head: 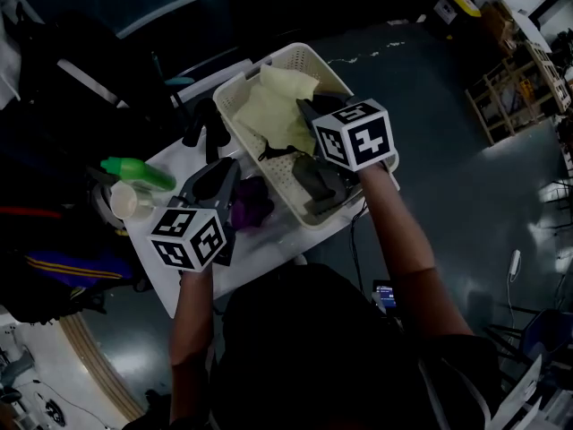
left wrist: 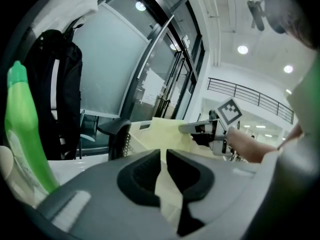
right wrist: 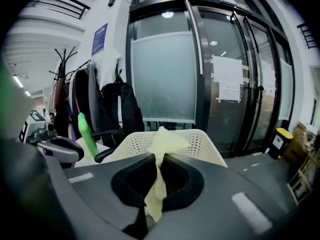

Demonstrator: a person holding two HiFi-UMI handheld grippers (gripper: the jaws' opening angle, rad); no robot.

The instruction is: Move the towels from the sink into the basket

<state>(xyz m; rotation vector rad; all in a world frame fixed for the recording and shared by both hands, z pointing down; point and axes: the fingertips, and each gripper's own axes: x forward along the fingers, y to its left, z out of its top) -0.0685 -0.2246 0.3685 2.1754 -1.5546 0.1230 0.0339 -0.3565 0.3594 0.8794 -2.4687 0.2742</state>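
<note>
Currently I am holding the pale yellow towel in the white basket, my right gripper pinching one fold and my left gripper another; the purple towel is waiting outside, unmoved.

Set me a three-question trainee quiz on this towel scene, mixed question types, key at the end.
1. Multiple choice: what is the right gripper shut on? A a purple cloth; B a yellow towel; C a white cup.
2. True or false: the green bottle is outside the basket.
3. Short answer: which gripper is over the basket?

Key: 1 B. 2 True; it is on the table beside the basket. 3 The right gripper.
</note>
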